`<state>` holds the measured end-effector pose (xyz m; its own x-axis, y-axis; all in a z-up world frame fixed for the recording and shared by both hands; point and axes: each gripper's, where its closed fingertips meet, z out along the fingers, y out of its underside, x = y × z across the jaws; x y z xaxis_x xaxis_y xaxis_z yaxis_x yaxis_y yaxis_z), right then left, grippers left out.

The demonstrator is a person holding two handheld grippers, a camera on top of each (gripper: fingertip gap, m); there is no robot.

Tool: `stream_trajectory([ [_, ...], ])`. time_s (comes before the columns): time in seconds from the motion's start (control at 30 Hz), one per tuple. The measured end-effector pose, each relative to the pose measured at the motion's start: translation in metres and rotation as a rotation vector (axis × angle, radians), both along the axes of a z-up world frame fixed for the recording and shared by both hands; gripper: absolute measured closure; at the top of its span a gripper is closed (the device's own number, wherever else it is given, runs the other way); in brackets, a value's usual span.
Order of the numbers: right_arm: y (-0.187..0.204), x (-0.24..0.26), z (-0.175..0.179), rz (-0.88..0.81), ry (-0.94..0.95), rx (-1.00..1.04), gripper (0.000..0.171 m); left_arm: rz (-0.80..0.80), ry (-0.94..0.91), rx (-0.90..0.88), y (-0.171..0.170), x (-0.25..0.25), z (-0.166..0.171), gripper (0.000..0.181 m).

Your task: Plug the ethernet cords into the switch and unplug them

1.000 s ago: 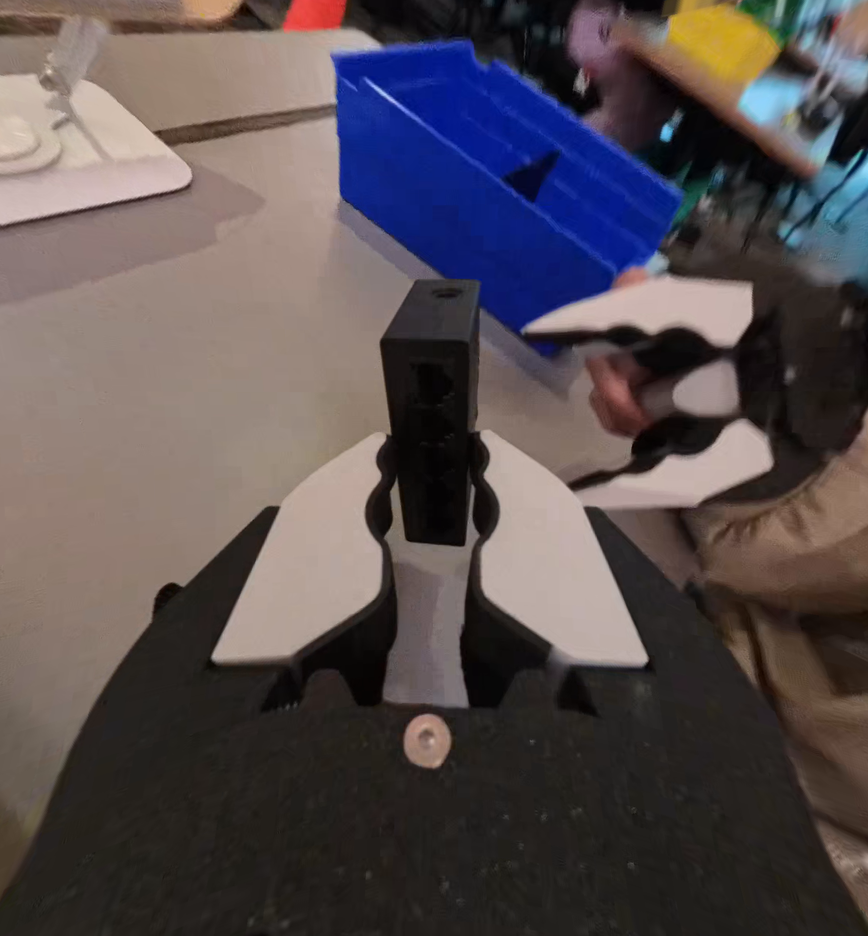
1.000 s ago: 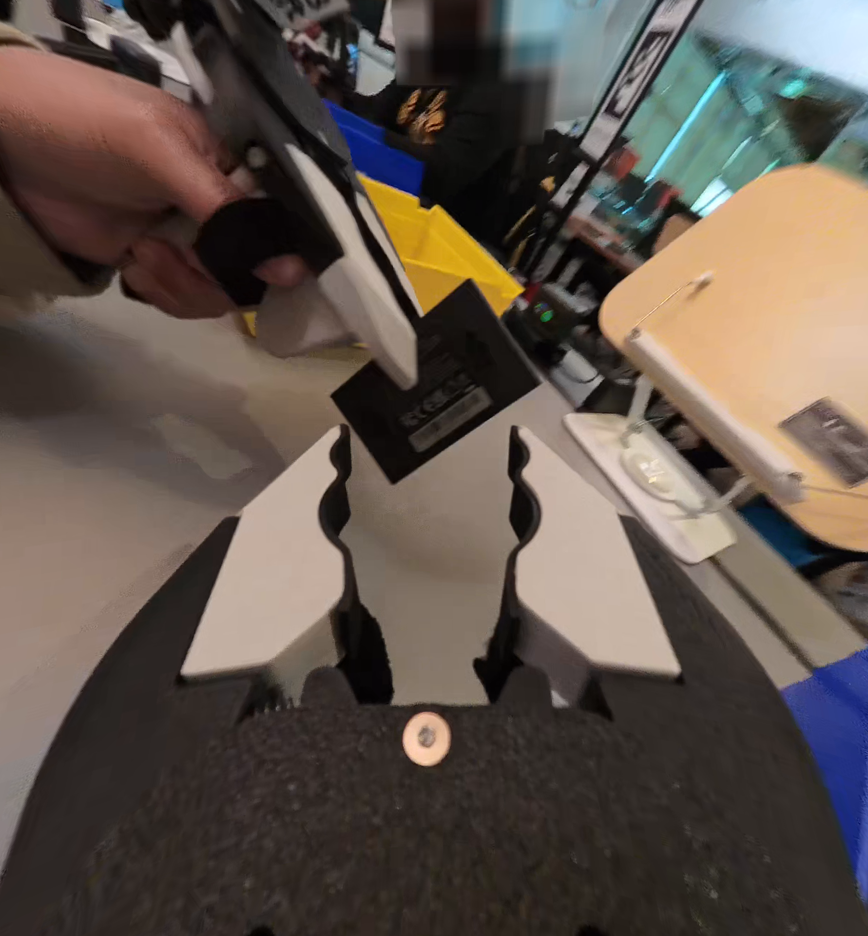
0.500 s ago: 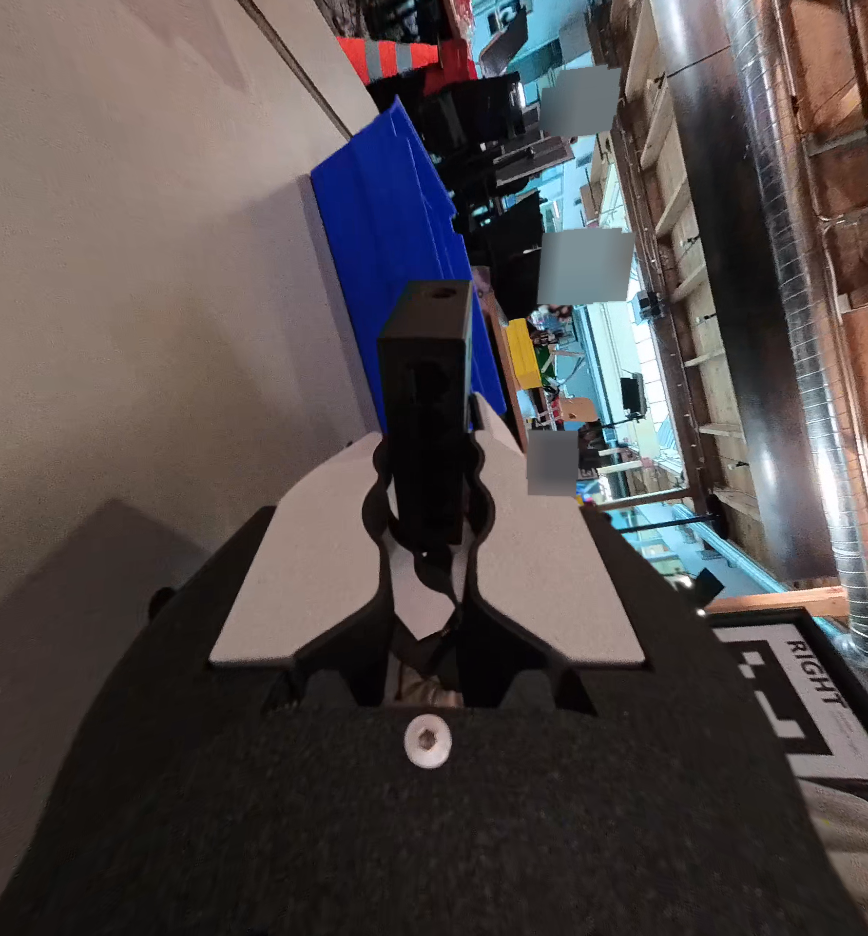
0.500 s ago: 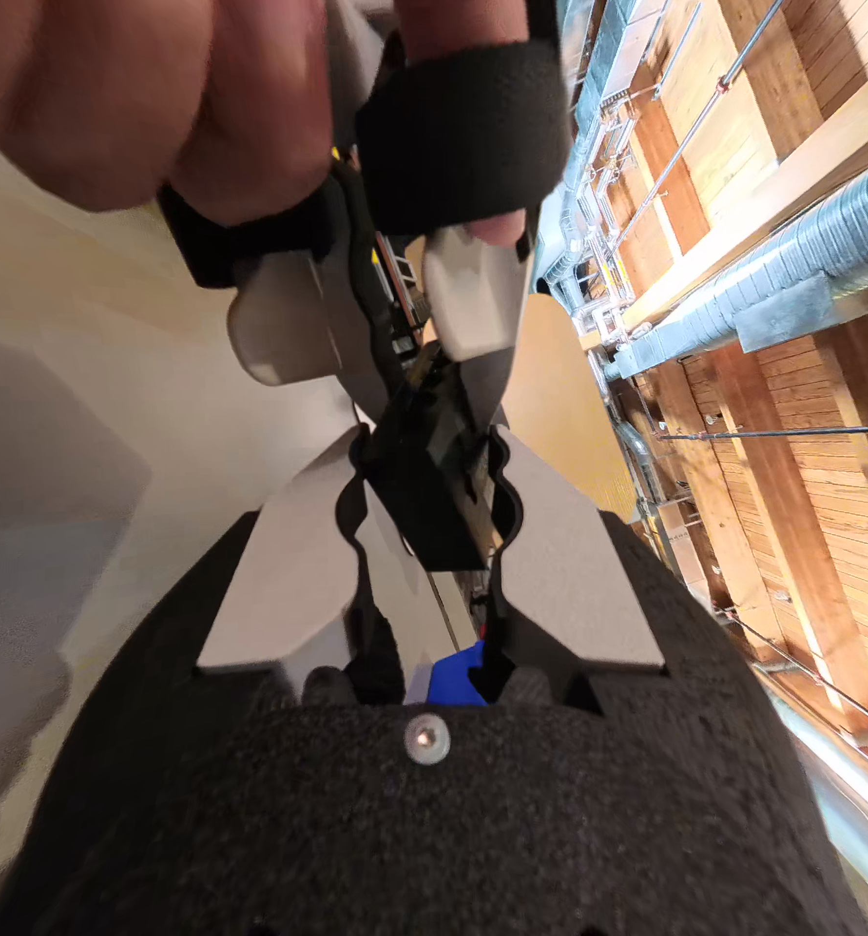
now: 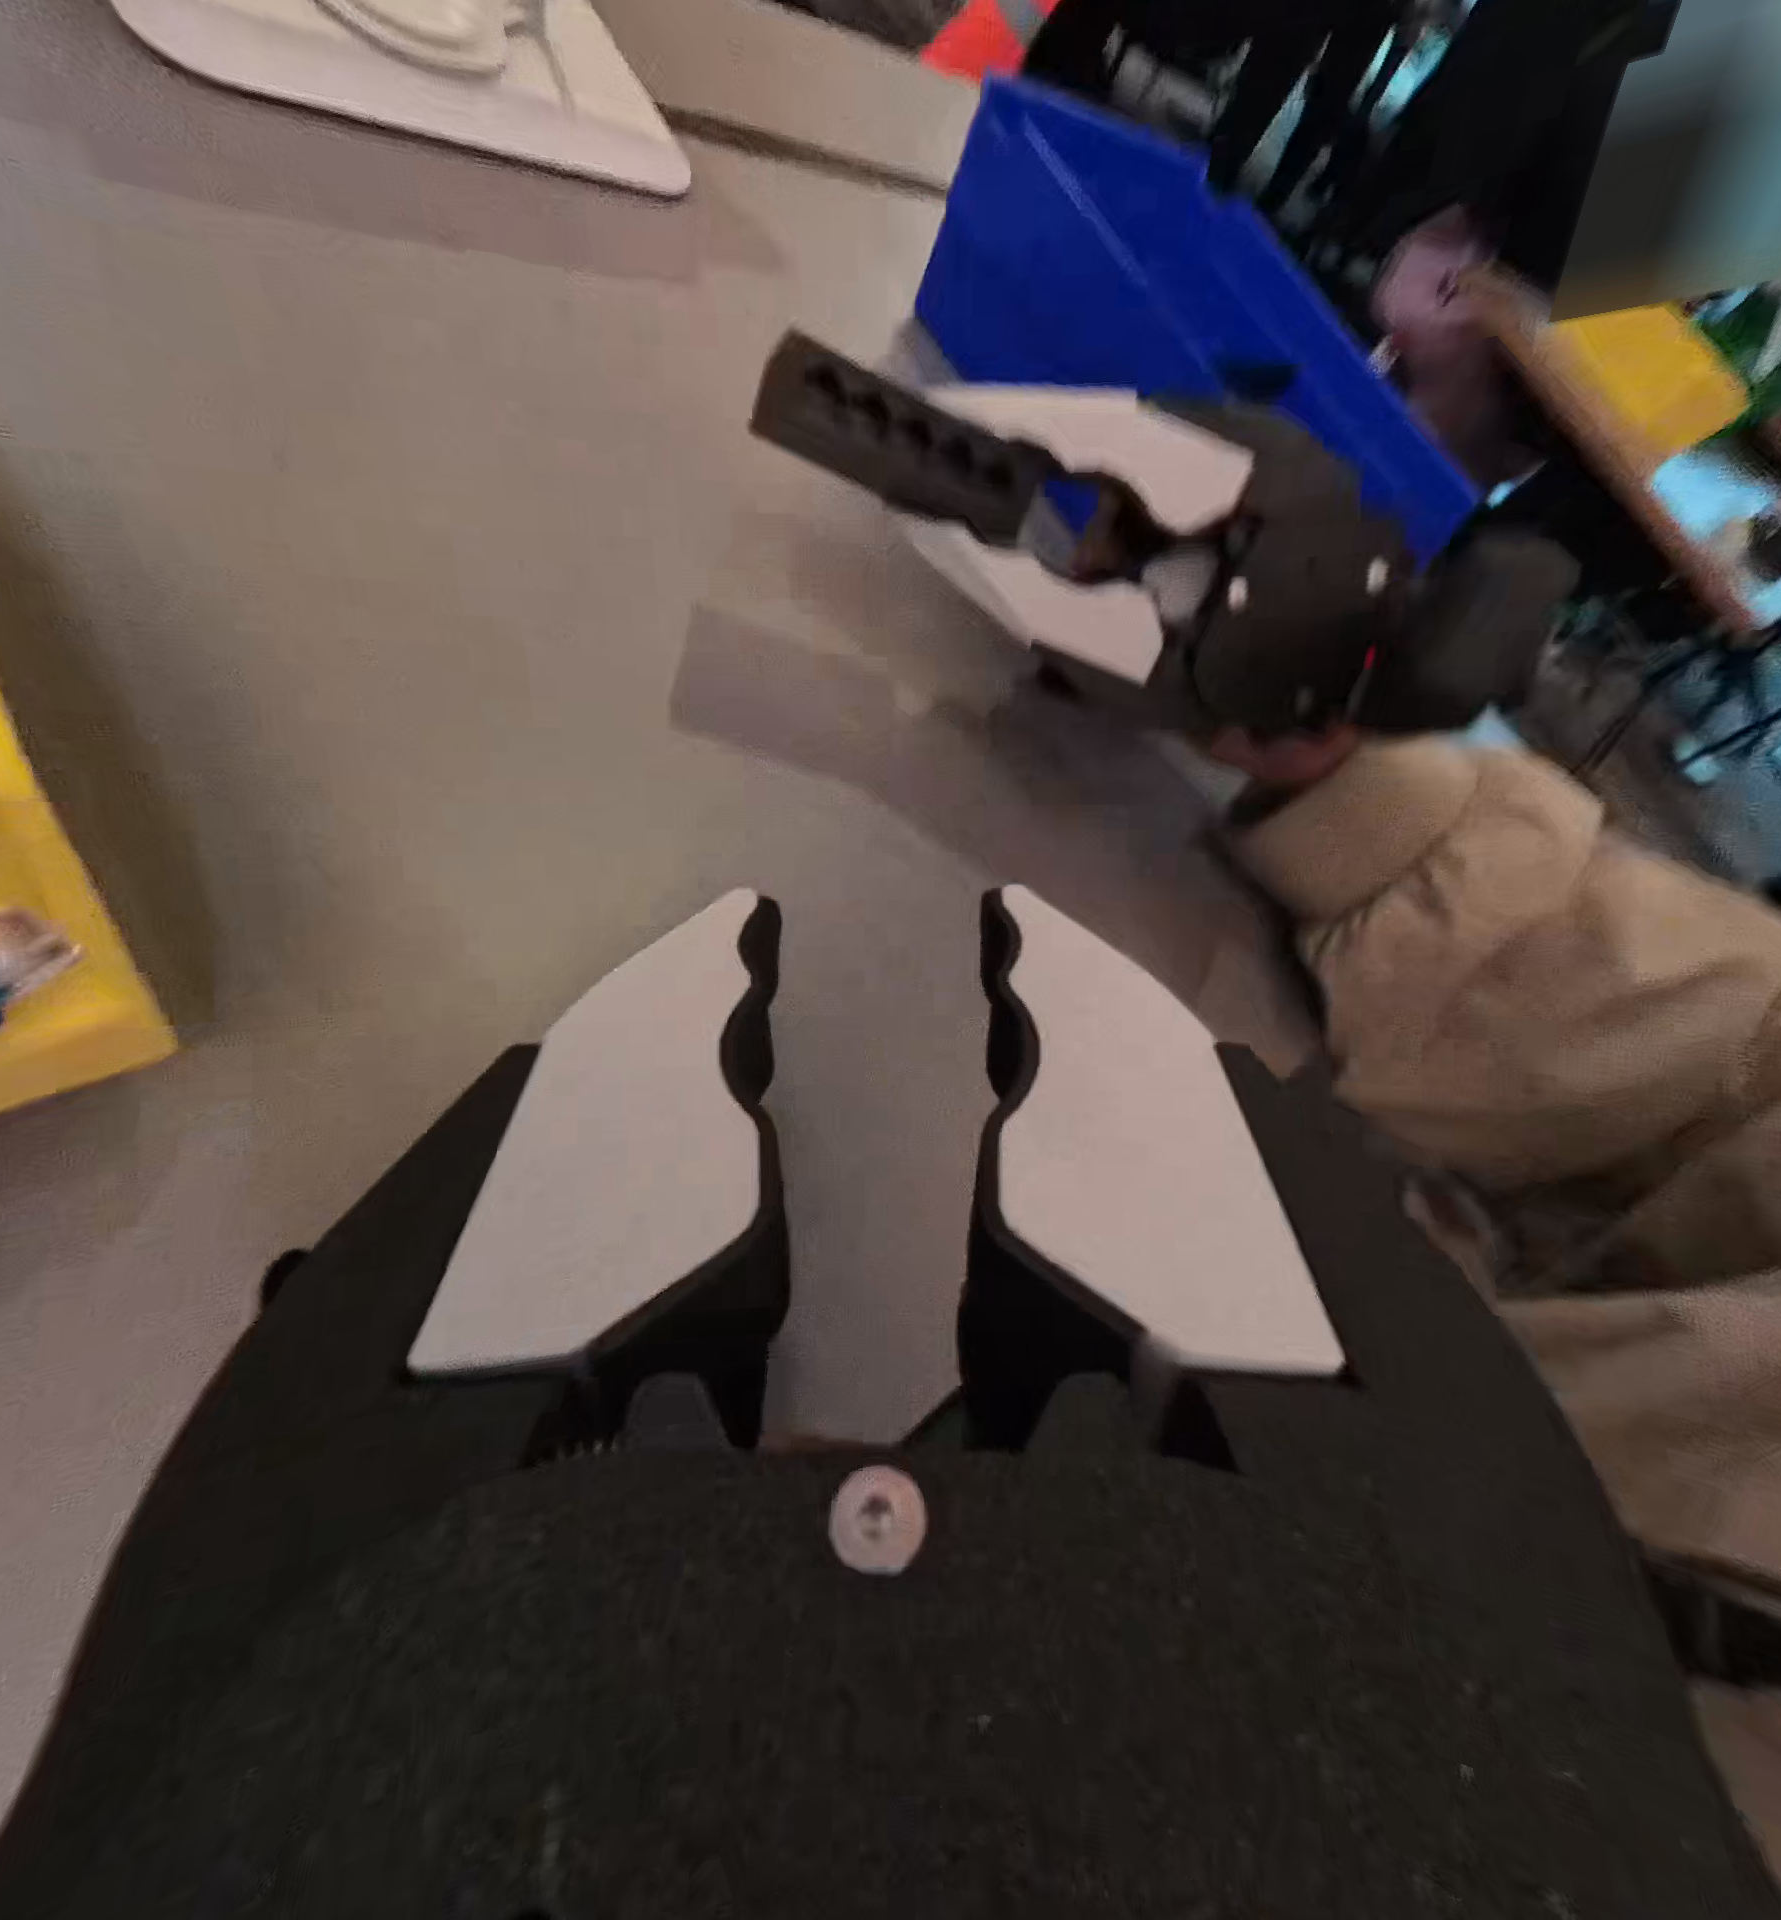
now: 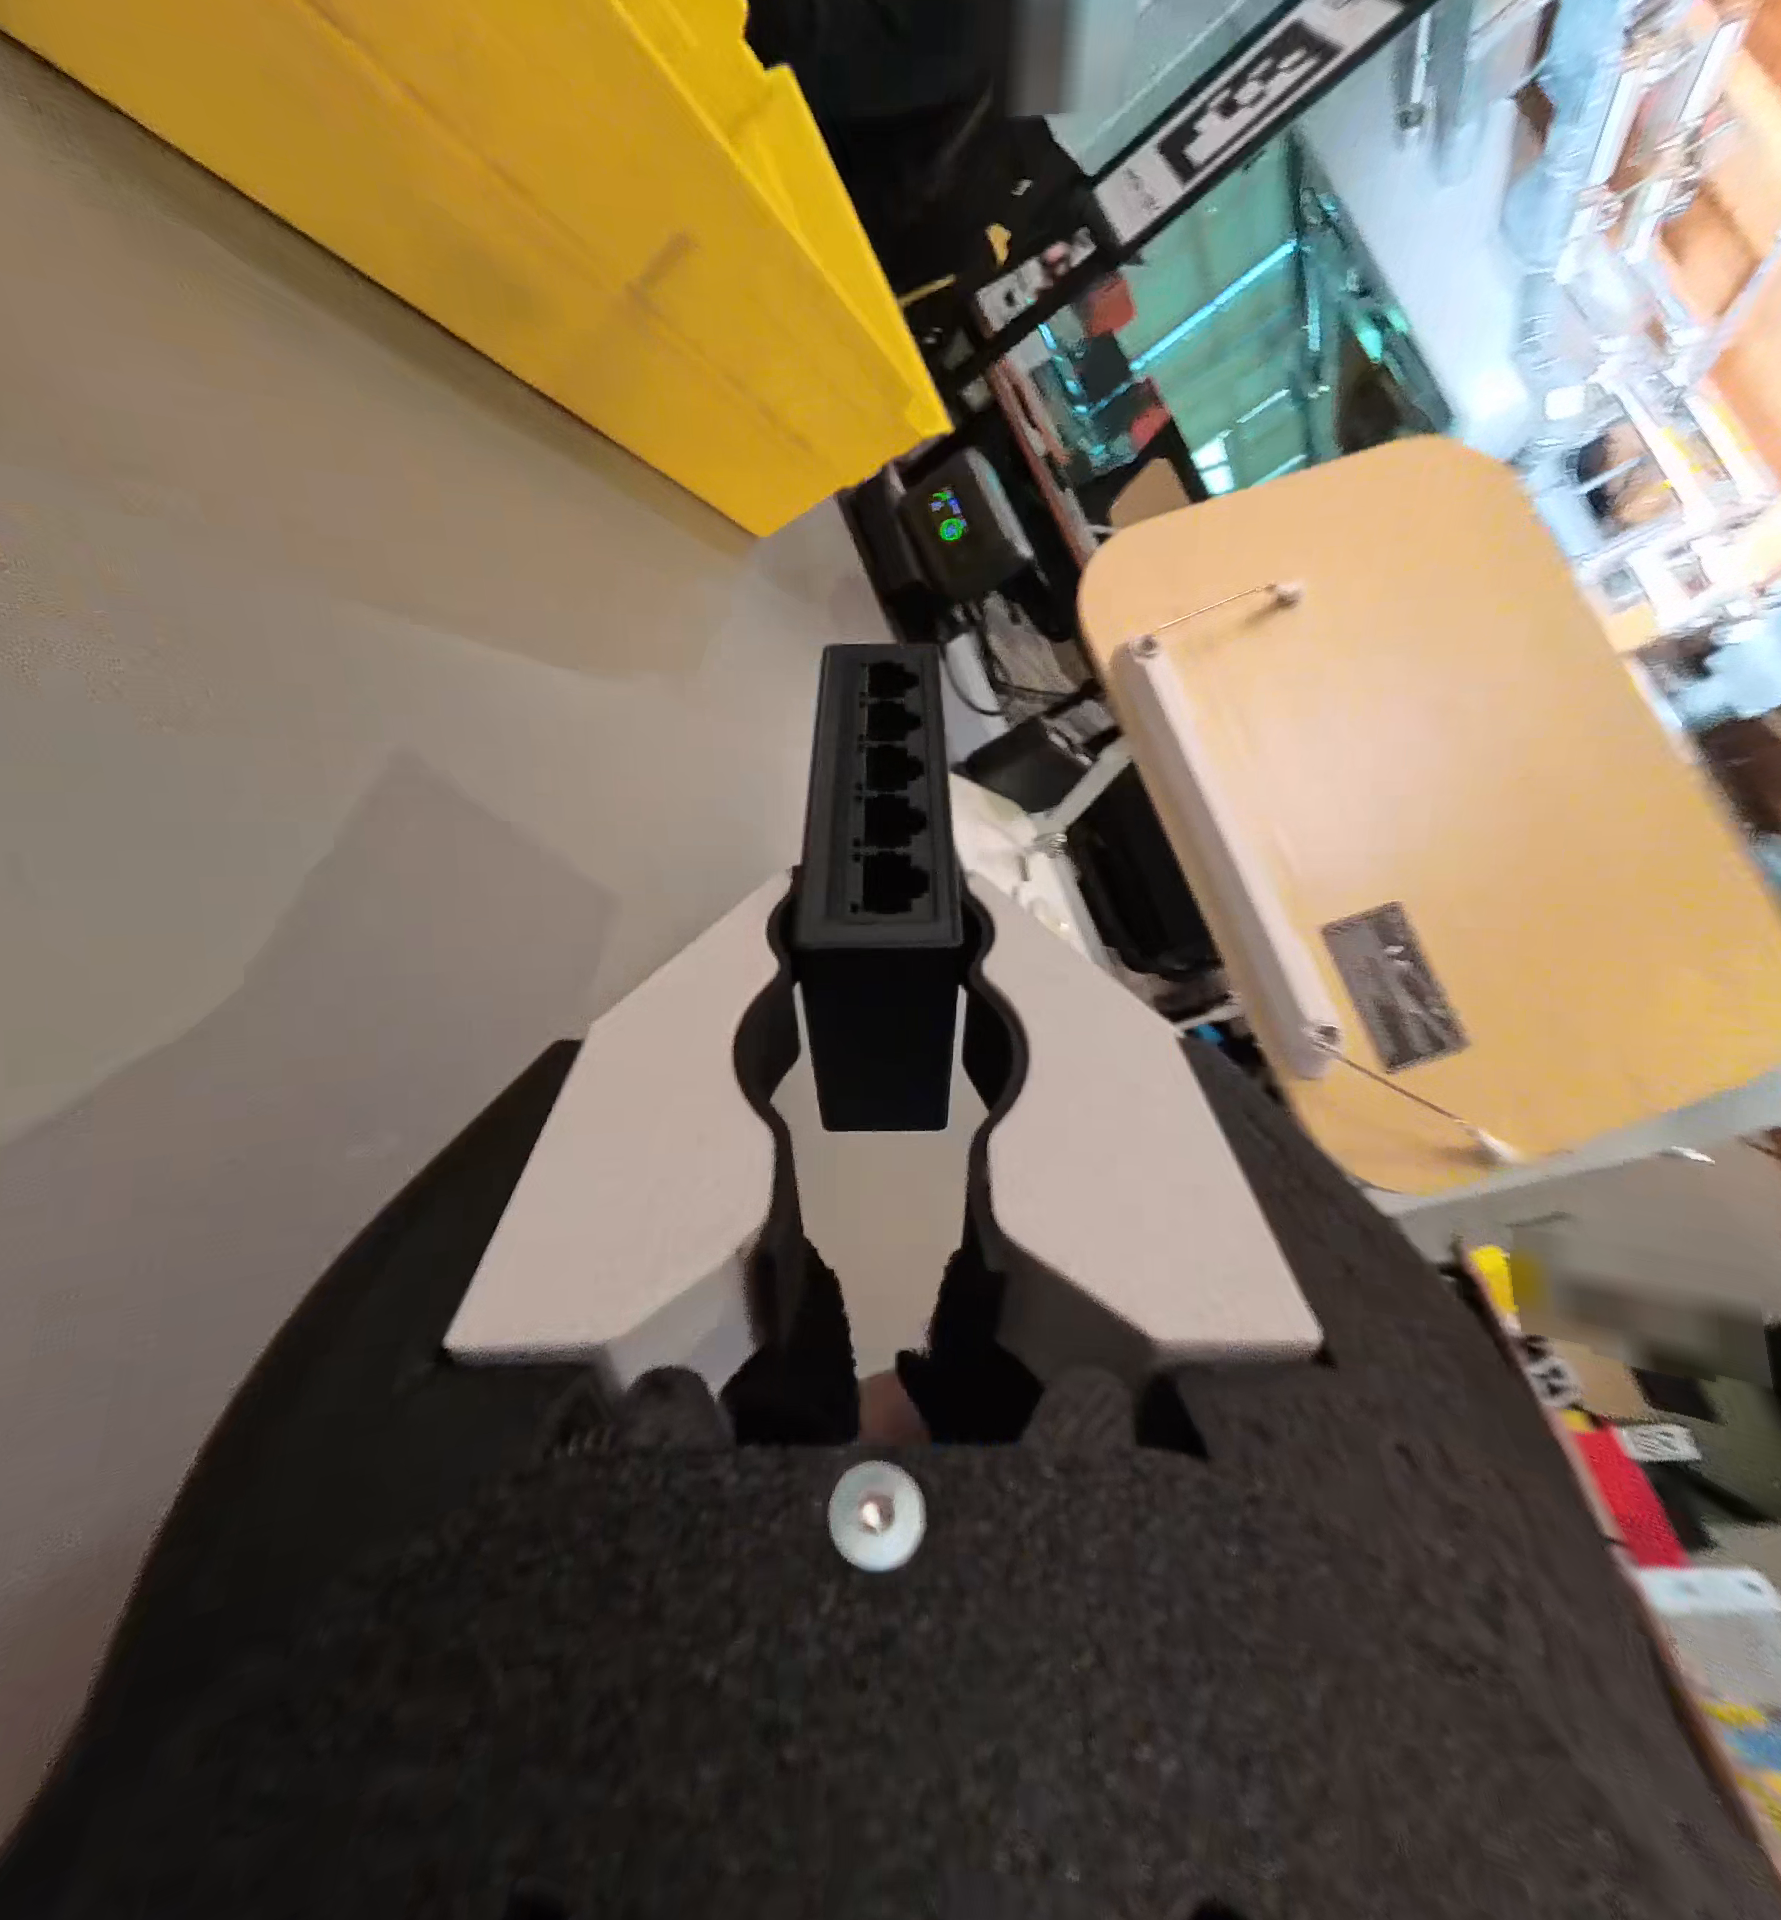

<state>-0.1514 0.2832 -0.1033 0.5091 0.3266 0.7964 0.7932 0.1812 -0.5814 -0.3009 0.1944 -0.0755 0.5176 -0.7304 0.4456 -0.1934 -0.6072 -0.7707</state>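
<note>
Right hand-held gripper [image 6: 878,935] pinching the black switch [image 6: 881,831] at one end, port row facing the camera, held clear above the counter [image 6: 242,779]. Left hand-held gripper [image 5: 878,914] spread and empty over bare counter. Yellow bin [image 5: 24,935] at 9 o'clock, blue bin [image 5: 1125,260] at 1 o'clock, open room between.
</note>
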Motion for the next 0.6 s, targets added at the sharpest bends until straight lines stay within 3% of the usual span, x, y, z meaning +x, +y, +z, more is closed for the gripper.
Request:
stream_trajectory([
  [0.13, 0.044, -0.003, -0.028, 0.044, 0.085, -0.069, 0.145, 0.041, 0.309, 0.076, -0.026, -0.038, -0.040, 0.131],
  [0.3, 0.065, -0.014, -0.027, 0.068, -0.032, 0.061, 0.145, 0.098, 0.248, -0.047, -0.065, -0.045, -0.059, 0.131],
  [0.37, 0.062, -0.018, -0.026, 0.085, -0.076, 0.109, 0.145, 0.178, 0.272, 0.026, -0.051, -0.057, -0.063, 0.130],
  [0.53, 0.047, -0.030, -0.015, 0.116, -0.116, 0.216, 0.145, 0.419, 0.058, 0.193, 0.005, -0.076, -0.051, 0.133],
  [0.6, 0.046, -0.032, -0.016, 0.126, -0.122, 0.217, 0.145, 0.473, 0.032, 0.182, 0.017, -0.087, -0.048, 0.129],
])
